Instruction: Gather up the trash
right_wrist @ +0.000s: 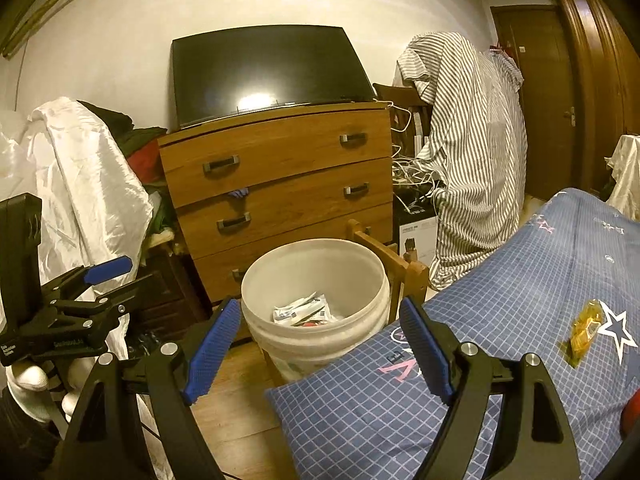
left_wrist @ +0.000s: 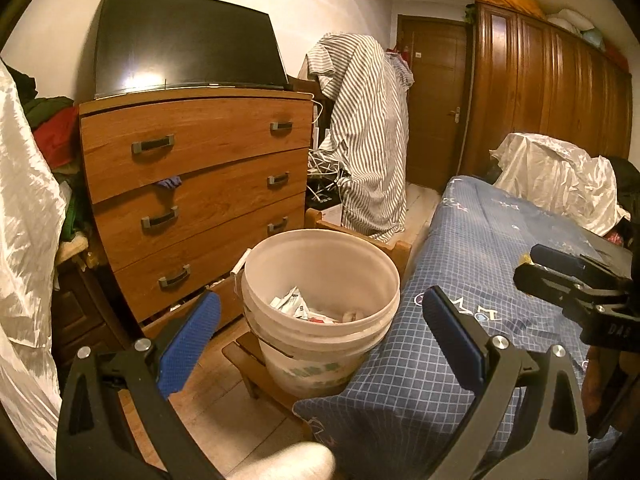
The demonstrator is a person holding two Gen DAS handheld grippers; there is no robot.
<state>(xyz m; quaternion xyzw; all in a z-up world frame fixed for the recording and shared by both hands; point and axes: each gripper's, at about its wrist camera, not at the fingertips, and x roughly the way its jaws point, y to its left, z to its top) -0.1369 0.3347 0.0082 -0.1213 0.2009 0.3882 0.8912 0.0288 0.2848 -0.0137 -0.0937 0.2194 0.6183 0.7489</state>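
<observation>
Both grippers, left (left_wrist: pixel 320 340) & right (right_wrist: pixel 320 344), jaws apart, empty. Next: right to yellow wrapper (right_wrist: pixel 585 330) on bed (right_wrist: pixel 500 320); pinch crumpled middle, carry to bucket (right_wrist: pixel 260 280).

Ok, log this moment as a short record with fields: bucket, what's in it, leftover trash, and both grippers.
bucket: white bucket, on the floor between the dresser and the bed
contents: crumpled wrappers
leftover trash: yellow wrapper lying on the bed
left gripper: open, nothing held
right gripper: open, nothing held
</observation>
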